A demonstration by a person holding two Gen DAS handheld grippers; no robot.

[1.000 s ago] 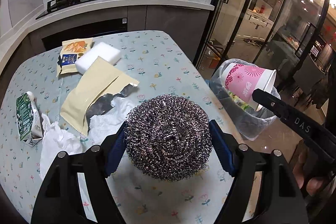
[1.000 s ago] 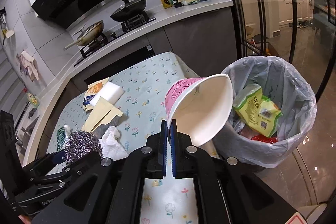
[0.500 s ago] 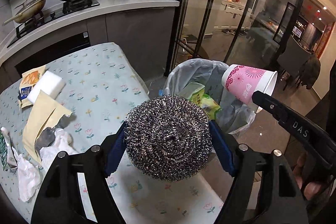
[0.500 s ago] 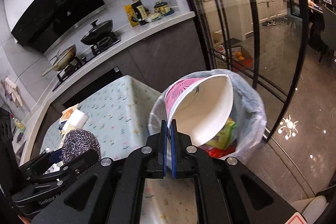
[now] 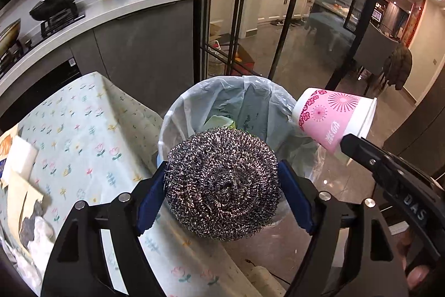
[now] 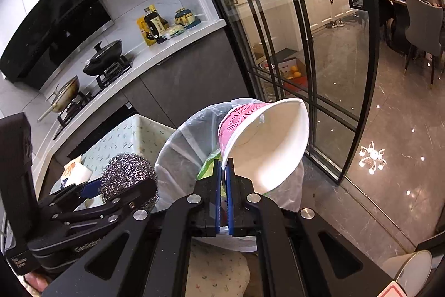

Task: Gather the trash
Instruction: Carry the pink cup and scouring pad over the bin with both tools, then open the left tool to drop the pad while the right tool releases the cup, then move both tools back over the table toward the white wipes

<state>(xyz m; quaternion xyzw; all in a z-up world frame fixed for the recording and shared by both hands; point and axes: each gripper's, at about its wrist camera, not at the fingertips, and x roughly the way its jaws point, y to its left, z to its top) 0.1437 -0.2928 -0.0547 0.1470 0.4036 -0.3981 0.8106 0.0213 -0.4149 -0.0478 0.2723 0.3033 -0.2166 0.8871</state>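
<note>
1. Left wrist view shows the left claw (image 5: 222, 194) holding a steel wool scrubber (image 5: 222, 183) between its blue pads, at the near edge of the trash bin (image 5: 178, 113), which has a clear bag inside.
2. The right claw (image 6: 222, 180) is closed narrow on the wall of a pink paper cup (image 6: 264, 146); the cup lies on its side, above the far side of the bin.
3. Some trash is already in the bin: a green wrapper (image 5: 219, 120) shows behind the scrubber.
4. I judge the task as partly done. Both held things are not yet dropped, and they seem ready for release.
5. On the worktop (image 5: 91, 130) more things wait: a white sponge (image 5: 22, 157), a tan paper bag (image 5: 19, 199) and crumpled tissue (image 5: 41, 235).
6. Writing: "DAS" stands on the right claw body, and the cup has white characters, which I cannot read. In the right wrist view, "19" shows on the range hood (image 6: 58, 27); the letters on the left claw body are too blurred.
</note>
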